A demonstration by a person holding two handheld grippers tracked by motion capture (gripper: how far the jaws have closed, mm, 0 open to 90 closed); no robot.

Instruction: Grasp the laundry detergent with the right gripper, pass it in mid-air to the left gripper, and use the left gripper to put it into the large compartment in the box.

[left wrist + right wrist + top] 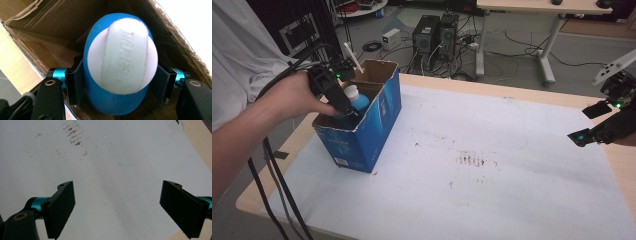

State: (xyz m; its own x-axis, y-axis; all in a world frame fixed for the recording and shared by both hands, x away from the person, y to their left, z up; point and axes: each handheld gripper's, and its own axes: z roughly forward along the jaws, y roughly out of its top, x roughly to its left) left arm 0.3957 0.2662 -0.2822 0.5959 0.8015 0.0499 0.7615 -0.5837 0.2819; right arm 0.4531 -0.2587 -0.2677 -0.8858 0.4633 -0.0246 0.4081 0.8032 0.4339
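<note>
- Blue cardboard box [362, 127] sits open-topped on the white sheet [492, 165] that covers the table [532, 92], near the sheet's left end; flaps up, brown inside.
- Blue bottle [358, 102] with white cap [351, 92] stands inside the box, cap poking up above the box's near wall.
- Left gripper [348, 111] reaches down into the box, held by the person's left hand [294, 95]; black cable trails off toward the table edge left of the box.
- In the left gripper view the bottle [117, 100] fills the space between the jaws, both pads pressed against its blue sides just under the cap [122, 53] — clamped on the bottle.
- Left gripper [117, 85] sits low in the box [50, 22], brown walls all round.
- Right gripper [589, 122] hovers well apart from the box, over the sheet's far right edge.
- Right gripper view: right gripper [117, 207] jaws spread wide, nothing between them, only the sheet [105, 170] below.
- Brown smudge marks [472, 159] on the sheet, right of the box, between it and the right gripper; also seen in the right gripper view [72, 133].
</note>
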